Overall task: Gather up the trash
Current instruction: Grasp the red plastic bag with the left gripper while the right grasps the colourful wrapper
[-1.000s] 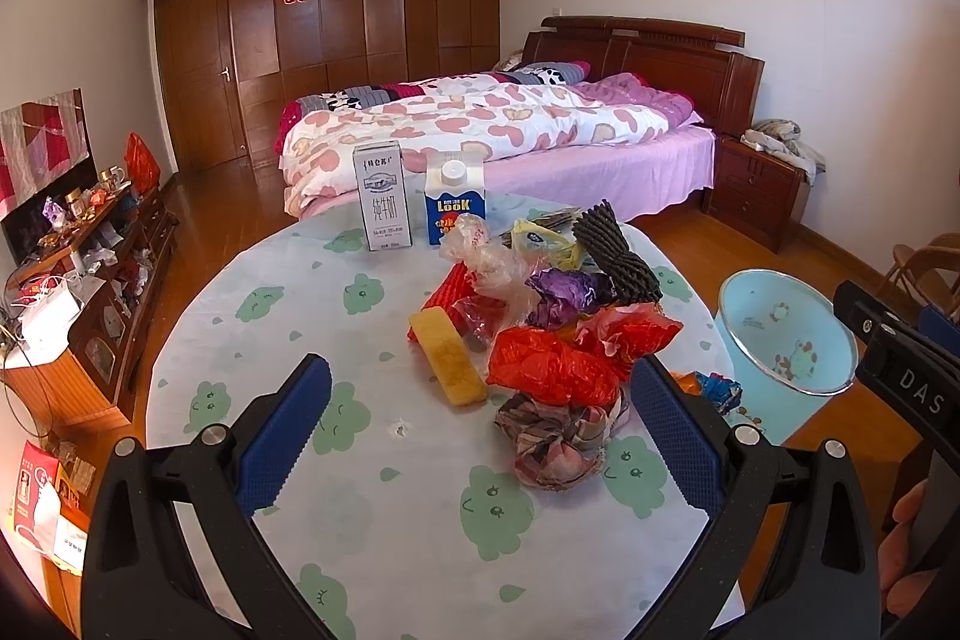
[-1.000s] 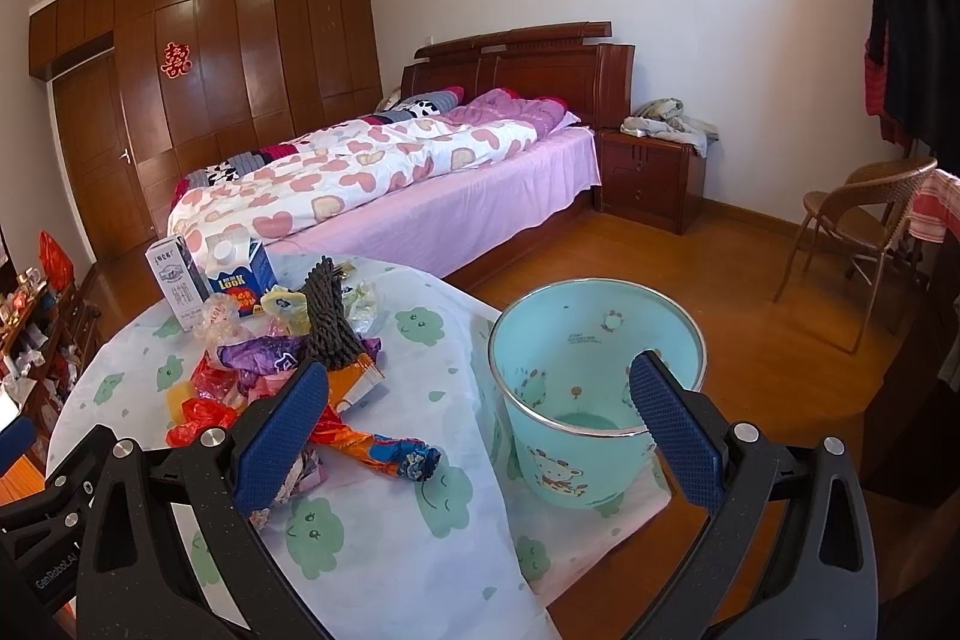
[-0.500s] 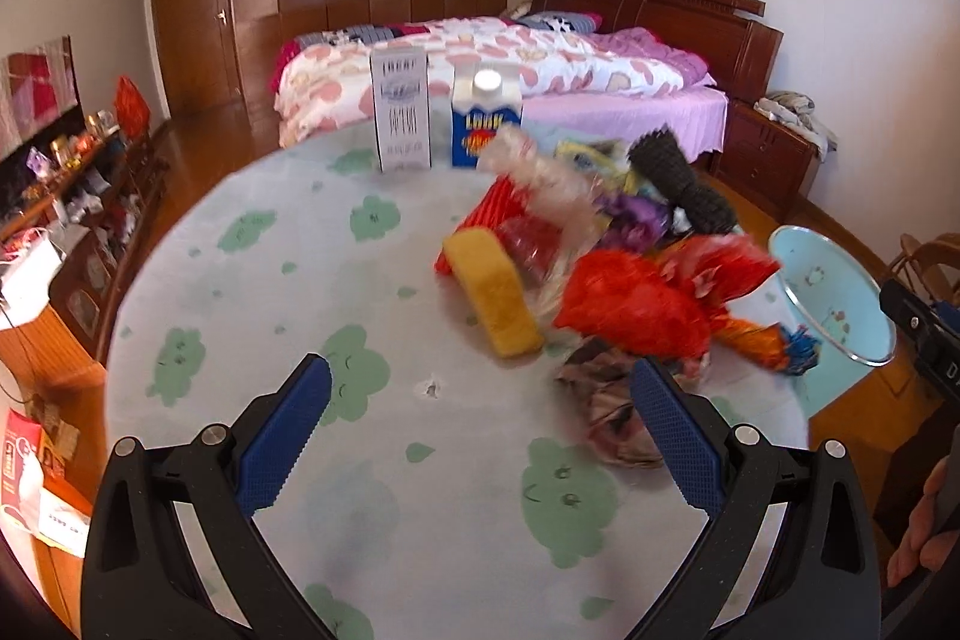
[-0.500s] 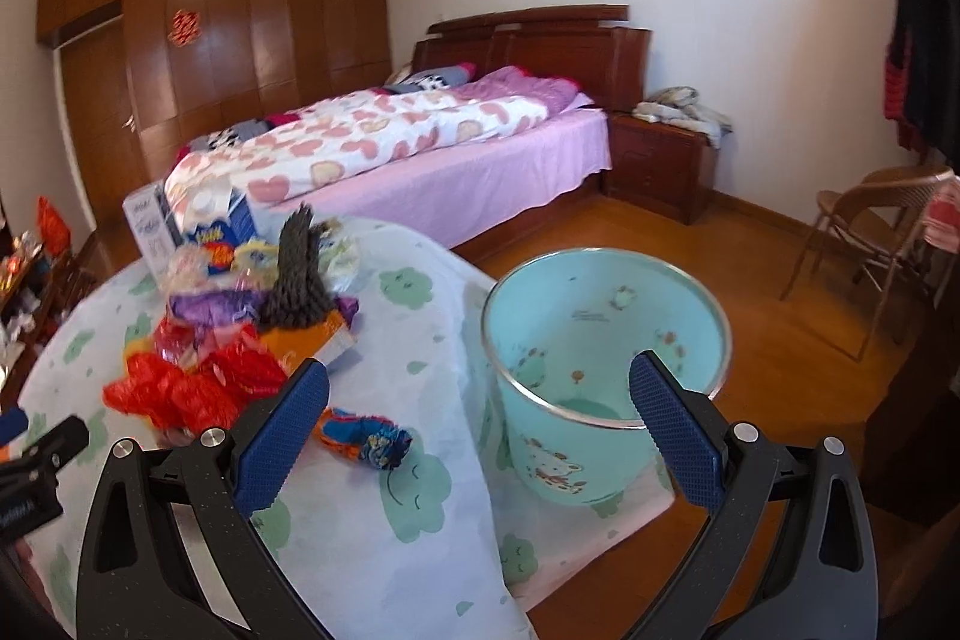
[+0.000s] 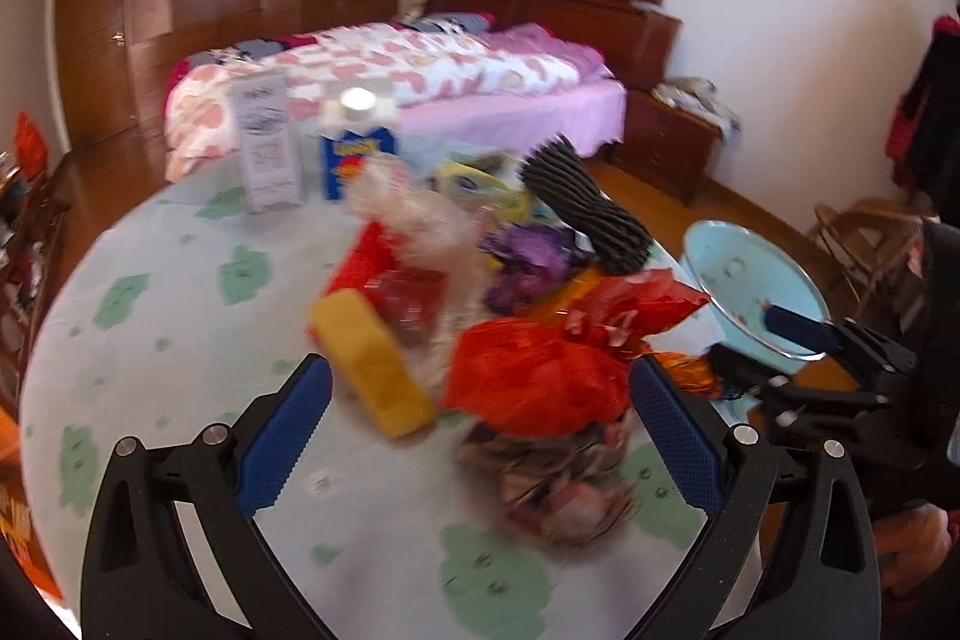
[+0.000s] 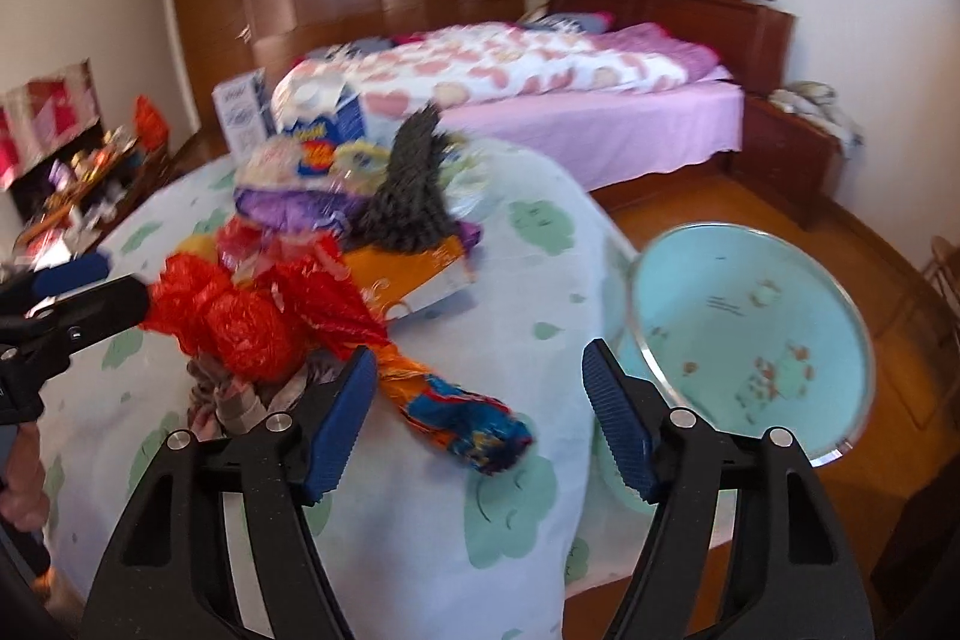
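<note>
A heap of trash lies on the round table (image 5: 180, 316): a red plastic bag (image 5: 540, 376), a crumpled brownish wrapper (image 5: 564, 484), a yellow block (image 5: 375, 370), purple foil (image 5: 528, 256) and a black ribbed piece (image 5: 585, 208). My left gripper (image 5: 480, 436) is open, its jaws on either side of the red bag and the brownish wrapper, empty. My right gripper (image 6: 480, 418) is open and empty over an orange-blue snack wrapper (image 6: 462, 412) at the table's edge. The red bag (image 6: 240, 316) lies to its left. A light blue trash bin (image 6: 750, 334) stands on the floor to the right.
Two cartons, a white one (image 5: 267, 148) and a blue one (image 5: 357, 148), stand upright at the table's far side. A bed (image 5: 420, 70) and a wooden nightstand (image 5: 666, 148) lie beyond. A wicker chair (image 5: 864, 244) is at the right. The bin also shows in the left wrist view (image 5: 750, 280).
Both grippers have moved in toward the trash heap. The left now straddles the red bag; the right swung left and down over the orange-blue wrapper, its jaws narrower than before.
</note>
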Action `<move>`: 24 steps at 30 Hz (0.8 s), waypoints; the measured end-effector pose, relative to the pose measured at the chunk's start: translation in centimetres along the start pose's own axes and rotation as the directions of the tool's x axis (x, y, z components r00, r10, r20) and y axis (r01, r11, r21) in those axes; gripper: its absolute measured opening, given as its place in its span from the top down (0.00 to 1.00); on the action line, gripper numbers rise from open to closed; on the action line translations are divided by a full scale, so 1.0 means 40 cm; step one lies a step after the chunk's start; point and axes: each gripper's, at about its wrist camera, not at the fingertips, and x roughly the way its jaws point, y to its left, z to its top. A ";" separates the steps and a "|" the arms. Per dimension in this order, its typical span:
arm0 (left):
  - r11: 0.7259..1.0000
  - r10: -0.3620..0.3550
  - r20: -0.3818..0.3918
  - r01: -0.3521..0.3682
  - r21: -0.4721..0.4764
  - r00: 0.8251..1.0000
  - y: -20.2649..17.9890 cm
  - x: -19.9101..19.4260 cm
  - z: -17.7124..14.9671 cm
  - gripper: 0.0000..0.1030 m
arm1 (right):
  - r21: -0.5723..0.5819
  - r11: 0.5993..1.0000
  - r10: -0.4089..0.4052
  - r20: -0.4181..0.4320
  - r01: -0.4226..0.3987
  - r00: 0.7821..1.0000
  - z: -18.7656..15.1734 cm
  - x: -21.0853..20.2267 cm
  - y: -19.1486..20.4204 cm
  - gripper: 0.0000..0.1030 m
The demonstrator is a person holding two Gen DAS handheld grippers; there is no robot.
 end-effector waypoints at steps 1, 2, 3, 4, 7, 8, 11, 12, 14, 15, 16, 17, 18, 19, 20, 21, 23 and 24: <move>1.000 -0.007 -0.014 0.007 0.001 1.000 -0.006 0.015 0.001 0.09 | -0.008 1.000 0.009 -0.010 -0.009 1.000 0.001 0.011 0.004 0.31; 1.000 -0.012 -0.031 0.012 0.001 0.999 -0.012 0.034 0.001 0.14 | -0.014 1.000 0.021 -0.022 -0.021 1.000 0.001 0.021 0.006 0.31; 1.000 -0.019 -0.053 0.019 -0.008 0.998 -0.015 0.054 0.001 0.18 | -0.026 0.999 0.029 -0.040 -0.030 0.999 0.000 0.036 0.009 0.31; 0.999 -0.033 -0.071 0.031 -0.022 0.997 -0.012 0.064 -0.001 0.25 | -0.043 0.999 0.024 -0.062 -0.026 0.998 -0.003 0.053 0.014 0.31; 0.996 -0.071 -0.103 0.064 -0.068 0.992 0.002 0.090 -0.006 0.37 | -0.056 0.997 0.048 -0.109 -0.054 0.993 -0.014 0.079 0.019 0.50; 0.995 -0.076 -0.100 0.069 -0.073 0.992 0.004 0.090 -0.007 0.45 | -0.059 0.997 0.053 -0.097 -0.059 0.994 -0.017 0.075 0.021 0.54; 0.991 -0.098 -0.086 0.089 -0.100 0.991 0.017 0.086 -0.010 0.57 | -0.092 0.992 0.073 -0.085 -0.081 0.994 -0.018 0.060 0.033 0.67; 0.989 -0.103 -0.082 0.093 -0.111 0.991 0.021 0.083 -0.010 0.61 | -0.099 0.990 0.089 -0.083 -0.097 0.993 -0.018 0.052 0.037 0.72; 0.987 -0.107 -0.076 0.097 -0.124 0.991 0.024 0.074 -0.011 0.65 | -0.103 0.988 0.107 -0.079 -0.115 0.991 -0.019 0.035 0.039 0.76; 0.987 -0.101 -0.063 0.093 -0.128 0.993 0.025 0.065 -0.011 0.66 | -0.106 0.987 0.116 -0.066 -0.123 0.991 -0.018 0.022 0.040 0.77; 0.987 -0.102 -0.048 0.096 -0.130 0.994 0.024 0.056 -0.011 0.66 | -0.109 0.986 0.123 -0.056 -0.128 0.991 -0.016 0.014 0.042 0.77; 0.986 -0.103 -0.034 0.098 -0.132 0.994 0.023 0.042 -0.010 0.66 | -0.110 0.985 0.132 -0.043 -0.135 0.990 -0.014 0.001 0.043 0.78; 0.987 -0.100 -0.021 0.096 -0.129 0.995 0.019 0.027 -0.006 0.66 | -0.111 0.984 0.141 -0.029 -0.143 0.990 -0.013 -0.013 0.044 0.78; 0.989 -0.089 -0.004 0.088 -0.121 0.996 0.017 0.011 -0.003 0.66 | -0.112 0.982 0.153 -0.012 -0.154 0.988 -0.009 -0.030 0.043 0.78; 0.991 -0.077 0.008 0.077 -0.114 0.997 0.013 -0.001 -0.002 0.66 | -0.113 0.980 0.162 0.004 -0.161 0.987 -0.006 -0.046 0.042 0.78; 0.993 -0.058 0.026 0.061 -0.106 0.998 0.009 -0.019 0.000 0.66 | -0.115 0.980 0.165 0.014 -0.163 0.986 -0.002 -0.054 0.046 0.79; 0.994 -0.033 0.059 0.038 -0.101 0.998 0.001 -0.050 0.004 0.66 | -0.116 0.980 0.170 0.061 -0.162 0.984 0.006 -0.094 0.040 0.79; 0.995 -0.020 0.078 0.027 -0.101 0.997 -0.004 -0.067 0.010 0.66 | -0.116 0.981 0.167 0.079 -0.157 0.983 0.007 -0.107 0.038 0.79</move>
